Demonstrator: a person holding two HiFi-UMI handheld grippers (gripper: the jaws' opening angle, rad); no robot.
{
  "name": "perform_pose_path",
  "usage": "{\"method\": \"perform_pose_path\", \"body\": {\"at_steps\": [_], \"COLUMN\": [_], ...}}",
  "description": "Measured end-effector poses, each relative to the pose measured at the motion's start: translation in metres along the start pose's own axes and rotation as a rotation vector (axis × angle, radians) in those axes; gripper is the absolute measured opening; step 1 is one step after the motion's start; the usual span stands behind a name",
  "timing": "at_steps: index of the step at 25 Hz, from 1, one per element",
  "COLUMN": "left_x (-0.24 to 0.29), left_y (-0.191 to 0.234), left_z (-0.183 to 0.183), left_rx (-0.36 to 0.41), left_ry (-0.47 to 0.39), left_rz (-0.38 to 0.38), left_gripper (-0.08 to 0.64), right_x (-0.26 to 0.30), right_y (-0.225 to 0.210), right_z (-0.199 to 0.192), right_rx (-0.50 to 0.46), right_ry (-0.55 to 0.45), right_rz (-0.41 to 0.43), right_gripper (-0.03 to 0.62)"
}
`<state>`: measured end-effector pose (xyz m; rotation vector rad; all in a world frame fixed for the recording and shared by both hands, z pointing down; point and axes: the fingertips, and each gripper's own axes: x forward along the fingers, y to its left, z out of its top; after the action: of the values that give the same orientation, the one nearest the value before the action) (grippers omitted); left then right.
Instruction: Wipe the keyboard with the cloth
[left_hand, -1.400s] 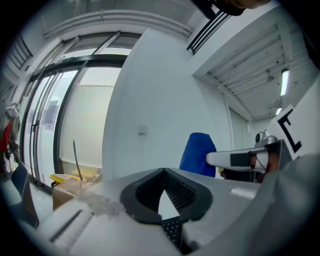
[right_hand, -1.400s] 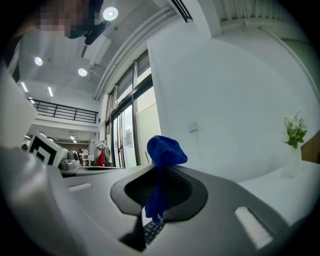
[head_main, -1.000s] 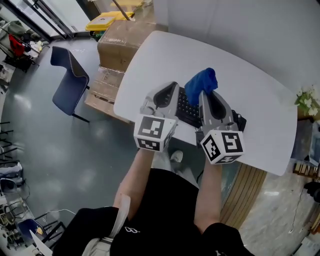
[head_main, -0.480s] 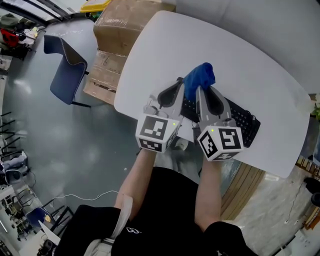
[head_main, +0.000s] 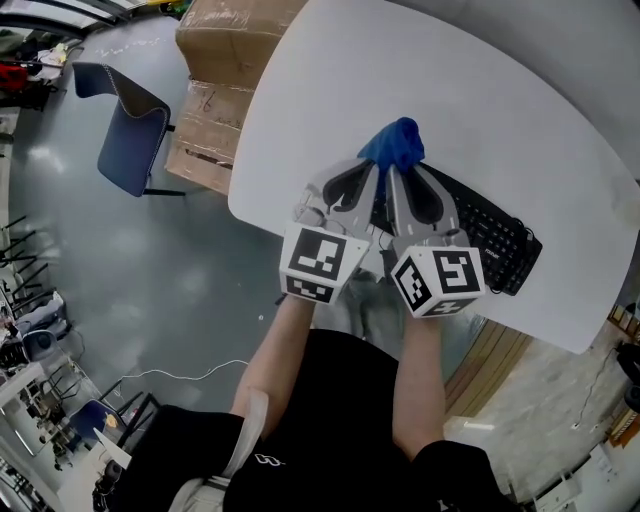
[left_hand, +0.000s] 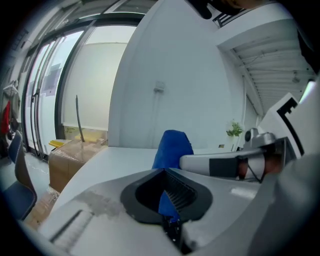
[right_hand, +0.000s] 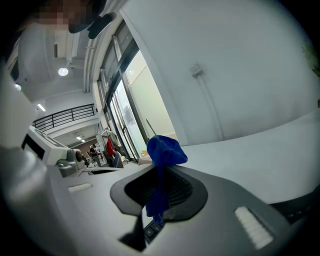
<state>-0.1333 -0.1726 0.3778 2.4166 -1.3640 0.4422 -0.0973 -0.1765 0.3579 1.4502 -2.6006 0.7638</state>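
Left gripper (head_main: 372, 170) and right gripper (head_main: 393, 176) both clamp the blue cloth (head_main: 399, 143) at frame centre, over the black keyboard's (head_main: 492, 240) left end (cloth bunched high). Risk: the wad skims the keys or snags a keycap.

left gripper (head_main: 371, 168) moved to cloth (head_main: 398, 146), keyboard (head_main: 496, 236) uncovered

Counts taken from the head view:
- 1 tabletop (head_main: 480, 110)
- 1 keyboard (head_main: 490, 235), logged at 3 o'clock of the grippers
- 1 cloth (head_main: 397, 145), at 12 o'clock
- 2 grippers: left gripper (head_main: 370, 168), right gripper (head_main: 394, 172)
- 2 marker cubes, one per gripper
- 2 forearms, one person
- 2 cardboard boxes (head_main: 225, 40), stacked, at 11 o'clock off the tabletop
- 1 chair (head_main: 125, 125), at 10 o'clock
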Motion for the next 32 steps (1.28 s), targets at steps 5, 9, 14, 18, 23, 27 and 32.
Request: {"method": "perform_pose_path", "body": {"at_steps": [5,9,14,18,23,27,32], "left_x": [0.01,0.018,0.025,0.031,0.038,0.045,0.054], "left_y": [0.01,0.013,0.016,0.01,0.0,-0.007,-0.022], "left_z": [-0.023,-0.04,-0.06,-0.069,-0.073,-0.075,-0.078], "left_rx": [-0.005,0.01,0.004,0.004,0.008,0.013,0.025], "left_ry": [0.059,0.122,0.191,0.218,0.233,0.239,0.252], "left_rz": [0.004,0.011,0.023,0.008,-0.02,-0.035,-0.057], "left_gripper": [-0.002,-0.002,-0.002,-0.002,-0.002,-0.002,-0.002], "right_x": [0.016,0.023,0.026,0.023,0.015,0.009,-0.002], "right_y": [-0.005,-0.008,-0.015,-0.024,-0.035,-0.045,-0.058], "right_z": [-0.025,-0.043,-0.062,-0.069,-0.074,-0.077,-0.081], "right_rx": [0.052,0.09,0.125,0.144,0.165,0.175,0.177], "right_ry": [0.03,0.058,0.082,0.086,0.083,0.081,0.082], "right_rz": [-0.001,-0.004,-0.019,-0.045,-0.083,-0.102,-0.131], "right_gripper": [0.04,0.04,0.04,0.04,0.04,0.04,0.04]}}
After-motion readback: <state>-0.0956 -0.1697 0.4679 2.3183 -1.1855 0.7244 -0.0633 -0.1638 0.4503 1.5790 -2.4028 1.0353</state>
